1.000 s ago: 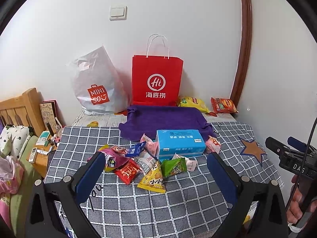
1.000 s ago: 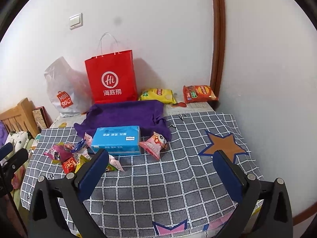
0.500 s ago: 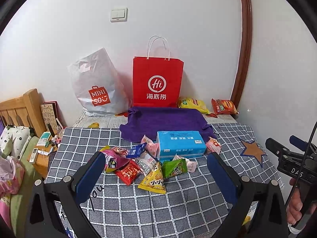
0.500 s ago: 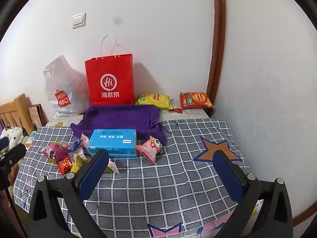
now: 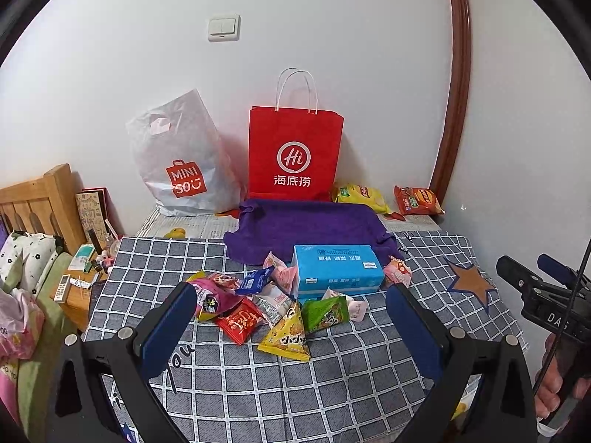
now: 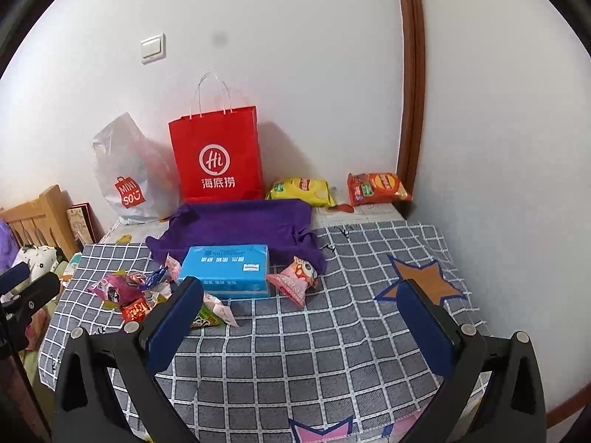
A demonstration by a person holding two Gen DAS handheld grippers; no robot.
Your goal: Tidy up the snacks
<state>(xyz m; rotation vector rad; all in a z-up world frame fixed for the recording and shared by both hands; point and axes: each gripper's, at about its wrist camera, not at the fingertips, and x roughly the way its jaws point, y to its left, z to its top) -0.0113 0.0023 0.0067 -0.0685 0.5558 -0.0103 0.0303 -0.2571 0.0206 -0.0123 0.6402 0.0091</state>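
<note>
We hold the left gripper [image 5: 291, 313] with jaws spread wide and empty above the checked cloth [image 5: 332, 380]; the snack pile [image 5: 258, 302] lies just ahead between its fingers, left of the blue box [image 5: 336, 271]. Our right gripper [image 6: 301, 306], likewise wide and empty, hangs near the pink packet [image 6: 295, 277]. Two chip bags [image 6: 299, 190] lie well apart by the wall.

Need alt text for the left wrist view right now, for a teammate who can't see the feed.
The open left gripper hovers empty over a checked cloth, facing a pile of small snack packets beside a blue box. Behind lie a purple towel, a red paper bag, a white plastic bag and two chip bags against the wall.
</note>
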